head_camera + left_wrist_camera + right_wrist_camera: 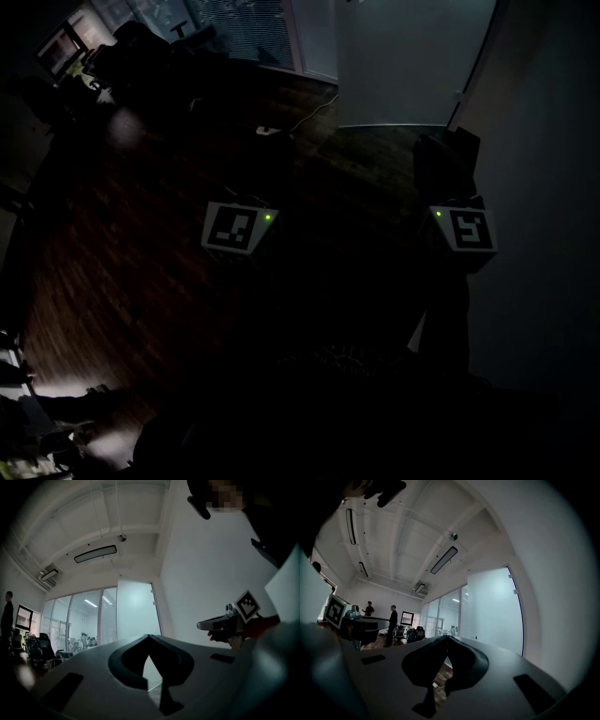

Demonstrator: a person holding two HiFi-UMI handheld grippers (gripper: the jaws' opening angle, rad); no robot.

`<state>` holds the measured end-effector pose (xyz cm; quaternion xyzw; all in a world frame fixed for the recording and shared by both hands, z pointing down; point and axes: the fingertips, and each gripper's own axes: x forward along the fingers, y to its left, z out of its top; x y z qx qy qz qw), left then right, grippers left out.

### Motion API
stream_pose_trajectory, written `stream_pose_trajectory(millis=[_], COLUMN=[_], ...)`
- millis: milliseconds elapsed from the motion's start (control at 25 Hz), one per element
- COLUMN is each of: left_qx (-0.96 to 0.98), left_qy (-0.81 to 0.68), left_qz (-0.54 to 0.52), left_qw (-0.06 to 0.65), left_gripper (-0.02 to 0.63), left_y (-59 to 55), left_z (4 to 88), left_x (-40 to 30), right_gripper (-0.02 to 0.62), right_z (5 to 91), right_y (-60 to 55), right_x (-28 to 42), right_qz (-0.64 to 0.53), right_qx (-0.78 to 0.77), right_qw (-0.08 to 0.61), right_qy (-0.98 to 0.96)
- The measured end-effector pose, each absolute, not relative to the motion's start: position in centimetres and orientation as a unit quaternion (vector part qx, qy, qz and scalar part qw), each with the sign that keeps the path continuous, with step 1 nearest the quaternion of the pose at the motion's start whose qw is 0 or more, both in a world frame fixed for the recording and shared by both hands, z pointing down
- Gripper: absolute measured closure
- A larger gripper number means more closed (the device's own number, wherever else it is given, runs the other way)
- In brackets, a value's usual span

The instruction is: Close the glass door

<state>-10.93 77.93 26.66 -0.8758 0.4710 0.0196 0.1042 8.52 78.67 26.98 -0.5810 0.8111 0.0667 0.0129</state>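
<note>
The frosted glass door [403,66] stands ahead at the top of the dim head view, beside a white wall. It also shows pale in the left gripper view [136,616] and the right gripper view [494,611]. Both grippers are held apart from it, nothing touching it. My left gripper [149,636] has its jaw tips meeting, with nothing between them; its marker cube [234,230] sits mid-left. My right gripper [447,637] is likewise shut and empty; its marker cube [466,230] is at the right, close to the wall. Each gripper appears in the other's view.
A dark wood floor [141,262] runs to a glass partition with blinds [89,616]. A white cable [300,122] lies on the floor near the door. Two people [392,625] stand far off by a monitor [407,618] and office chairs. The white wall [553,187] is on the right.
</note>
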Motion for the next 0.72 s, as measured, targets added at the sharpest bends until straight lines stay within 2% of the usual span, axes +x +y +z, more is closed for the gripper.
stream_pose_trajectory(millis=[720], left_qx=[-0.861], left_qy=[0.496], left_qz=[0.013], left_qw=[0.107], left_gripper=[0.604], left_y=[73.4], left_z=[26.3], left_x=[-8.9], right_gripper=[0.592], right_z=[27.4], right_y=[73.0], right_x=[10.7], right_qz=[0.067], right_qx=[-0.564], right_qw=[0.008], right_qy=[0.823])
